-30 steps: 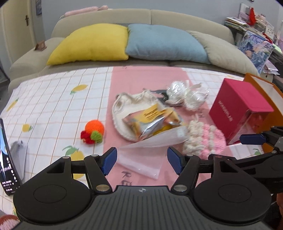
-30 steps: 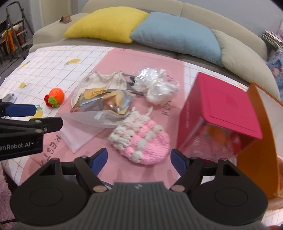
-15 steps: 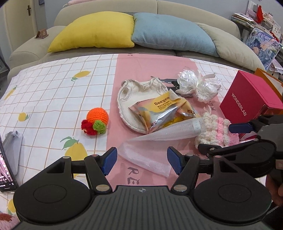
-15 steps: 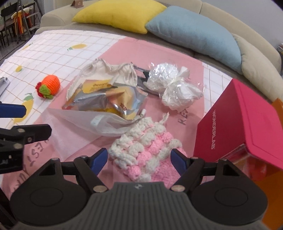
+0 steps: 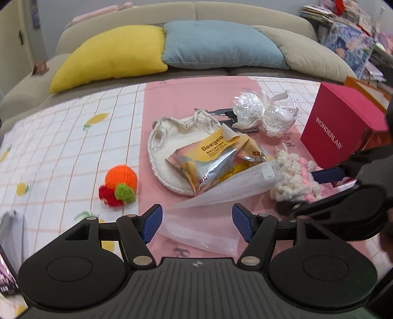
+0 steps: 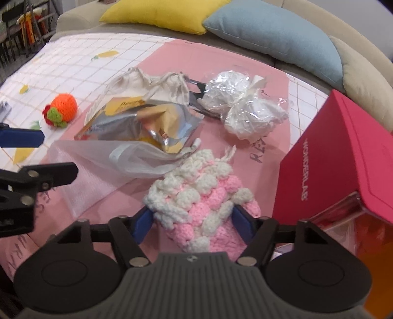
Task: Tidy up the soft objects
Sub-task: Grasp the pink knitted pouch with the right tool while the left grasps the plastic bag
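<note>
R tool (image 6: 192, 222) just closing, pads touching pink/white crochet pouch (image 6: 203, 193); L tool (image 5: 196, 222) released.

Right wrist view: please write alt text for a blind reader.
The right gripper has just been closing around a pink and white crochet pouch on a pink mat. A red box stands right; a snack bag lies behind.

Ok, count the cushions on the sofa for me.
3, side by side along the sofa: yellow cushion on the left, blue cushion in the middle, beige cushion on the right. More may sit beyond the frame.
</note>
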Tool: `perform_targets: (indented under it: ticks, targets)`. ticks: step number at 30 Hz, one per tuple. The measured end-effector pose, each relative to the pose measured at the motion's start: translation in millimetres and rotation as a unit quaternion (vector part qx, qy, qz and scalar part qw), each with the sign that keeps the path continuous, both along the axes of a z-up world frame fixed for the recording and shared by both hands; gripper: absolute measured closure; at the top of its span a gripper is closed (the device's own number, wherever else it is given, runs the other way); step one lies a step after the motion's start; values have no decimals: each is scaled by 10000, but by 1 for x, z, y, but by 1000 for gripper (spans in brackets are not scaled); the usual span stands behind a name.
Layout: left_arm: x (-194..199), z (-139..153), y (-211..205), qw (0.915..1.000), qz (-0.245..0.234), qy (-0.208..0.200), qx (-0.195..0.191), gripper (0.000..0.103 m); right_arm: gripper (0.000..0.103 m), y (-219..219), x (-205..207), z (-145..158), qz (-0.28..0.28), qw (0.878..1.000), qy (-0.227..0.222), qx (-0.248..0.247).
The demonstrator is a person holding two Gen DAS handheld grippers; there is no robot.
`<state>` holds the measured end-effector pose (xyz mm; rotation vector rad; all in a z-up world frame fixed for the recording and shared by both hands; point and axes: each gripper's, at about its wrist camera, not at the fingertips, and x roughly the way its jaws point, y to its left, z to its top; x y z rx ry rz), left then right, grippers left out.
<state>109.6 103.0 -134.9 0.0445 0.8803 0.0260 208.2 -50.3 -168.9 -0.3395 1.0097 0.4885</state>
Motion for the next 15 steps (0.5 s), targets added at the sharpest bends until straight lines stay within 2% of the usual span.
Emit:
perform_targets:
  ticks: [4,7,13,14,15]
  targets:
    - [8,-6,-4,9992,-273,-29,286,25,62,-7,0,5,11,10000,15,96]
    - [15,-16,-5,9983,-415,-19,396,25,63,-8,-2,6,118,9999,-6,98]
    - [25,-29,-3,9985,-503,127,162,26,63,-8,-1,5,68,9999,26,128]
    - [26,-30,-2,9986,-499,185,3,31,63,-8,0,5,67,9999,31,128]
    - [27,-31,-1,9983,-492,248,-181,41,63,-8,0,5,66,9999,34,130]
